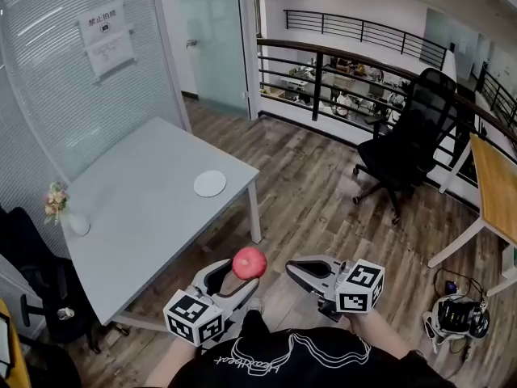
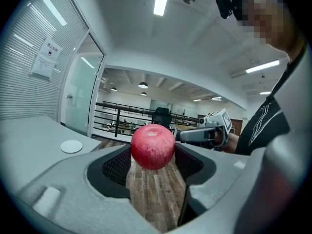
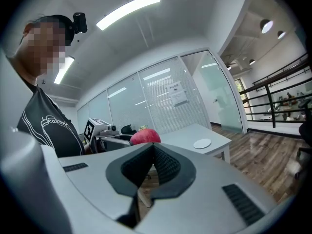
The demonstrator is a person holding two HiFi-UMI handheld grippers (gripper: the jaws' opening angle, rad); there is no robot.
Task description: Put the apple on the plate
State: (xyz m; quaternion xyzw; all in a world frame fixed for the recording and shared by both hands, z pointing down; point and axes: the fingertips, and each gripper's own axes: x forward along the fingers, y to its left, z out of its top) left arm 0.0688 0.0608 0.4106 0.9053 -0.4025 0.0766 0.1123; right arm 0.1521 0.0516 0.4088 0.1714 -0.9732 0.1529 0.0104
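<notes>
A red apple (image 1: pixel 250 263) (image 2: pixel 153 146) sits between the tips of my left gripper (image 1: pixel 241 273) (image 2: pixel 153 155), which is shut on it above the wooden floor, just off the near corner of the grey table (image 1: pixel 137 217). A small white plate (image 1: pixel 210 183) (image 2: pixel 71 146) (image 3: pixel 202 143) lies near the table's far right corner, well apart from the apple. My right gripper (image 1: pixel 293 270) (image 3: pixel 152 148) hovers beside the left one, its pads meeting at the tips with nothing between them. In the right gripper view the apple (image 3: pixel 145 136) shows just beyond those pads.
A small vase of flowers (image 1: pixel 60 207) stands at the table's left edge. A black office chair (image 1: pixel 408 148) and a wooden table (image 1: pixel 497 186) are to the right, with a railing (image 1: pixel 355 63) behind. Gear lies on the floor (image 1: pixel 456 315) at the lower right.
</notes>
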